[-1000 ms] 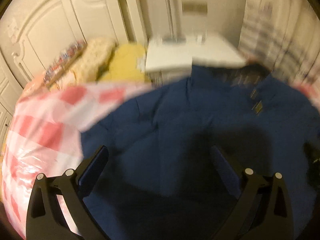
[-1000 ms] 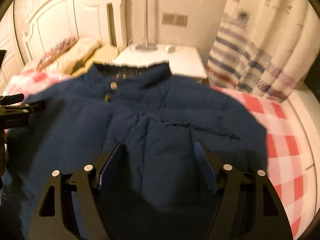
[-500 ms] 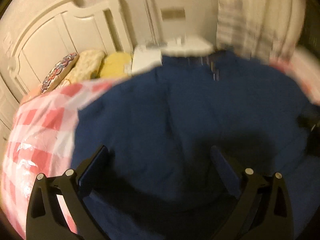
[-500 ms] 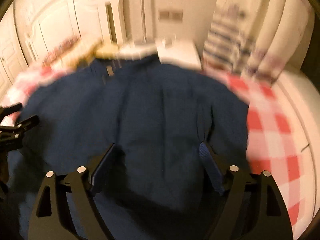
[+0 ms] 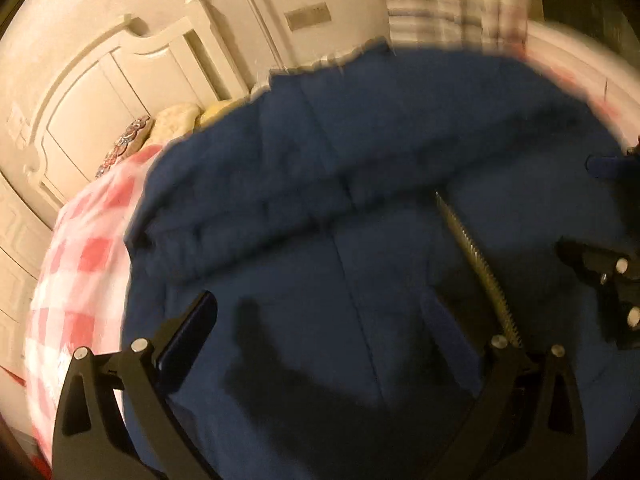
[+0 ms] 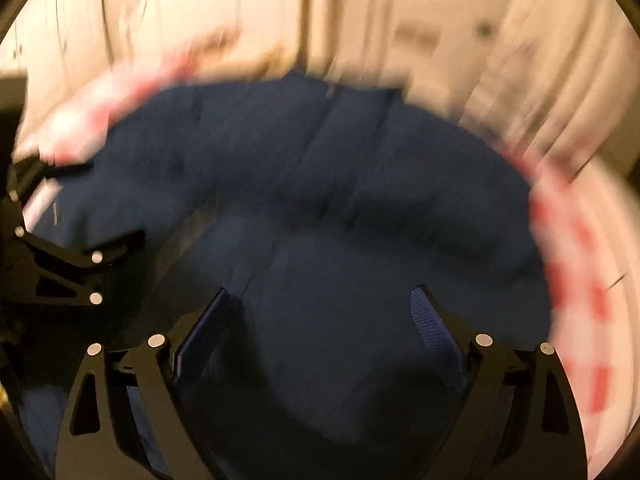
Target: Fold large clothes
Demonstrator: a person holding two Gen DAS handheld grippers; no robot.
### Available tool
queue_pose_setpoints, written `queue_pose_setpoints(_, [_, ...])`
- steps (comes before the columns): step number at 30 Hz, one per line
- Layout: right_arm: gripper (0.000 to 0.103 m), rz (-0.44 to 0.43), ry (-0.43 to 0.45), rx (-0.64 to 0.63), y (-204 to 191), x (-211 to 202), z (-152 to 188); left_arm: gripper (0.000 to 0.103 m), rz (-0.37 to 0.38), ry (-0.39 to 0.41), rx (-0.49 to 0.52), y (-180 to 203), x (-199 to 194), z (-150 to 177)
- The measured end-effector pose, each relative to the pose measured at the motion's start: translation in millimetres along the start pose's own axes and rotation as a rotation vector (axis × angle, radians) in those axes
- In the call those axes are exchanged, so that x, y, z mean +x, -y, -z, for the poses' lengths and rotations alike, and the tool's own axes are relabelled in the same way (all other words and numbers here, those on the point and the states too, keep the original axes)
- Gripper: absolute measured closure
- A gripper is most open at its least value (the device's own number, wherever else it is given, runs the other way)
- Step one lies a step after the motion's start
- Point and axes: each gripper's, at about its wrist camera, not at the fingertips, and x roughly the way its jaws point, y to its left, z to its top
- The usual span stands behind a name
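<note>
A large navy padded jacket [image 5: 360, 208] is seen spread across the bed, over a pink-and-white checked bedspread [image 5: 80, 264] that shows past its edge on the left in the left wrist view and on the right in the right wrist view. A fold of the jacket is laid as a thick band across its upper part, and an open metal zip [image 5: 476, 264] runs diagonally down the lower front. The left tongs [image 5: 320, 320] are held wide open above the jacket, with nothing pressed between the pads; only fabric lies beneath them. The right tongs [image 6: 320, 312] have just been opening and are likewise spread wide over the blue cloth, nothing being gripped. Each pair of tongs is caught at the edge of the other's view, close beside it, and the right wrist picture is heavily blurred. At the head of the bed a cream panelled headboard [image 5: 120, 92] is seen, with a patterned cushion [image 5: 124, 148], a pale knitted cushion [image 5: 176, 120] and a yellow one [image 5: 216, 110] lined up against it, partly hidden by the jacket's edge. A switch plate [image 5: 308, 16] is fixed on the wall, and a striped cloth [image 5: 436, 4] hangs beside it. No writing can be read anywhere.
</note>
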Motion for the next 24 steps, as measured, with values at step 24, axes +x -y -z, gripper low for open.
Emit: queue_pose_setpoints(24, [0.010,-0.060,0.128,-0.105,-58.1,-93.1,143.1,0.002,0.091,-0.052,0.011,0.7,-95.0,121.3])
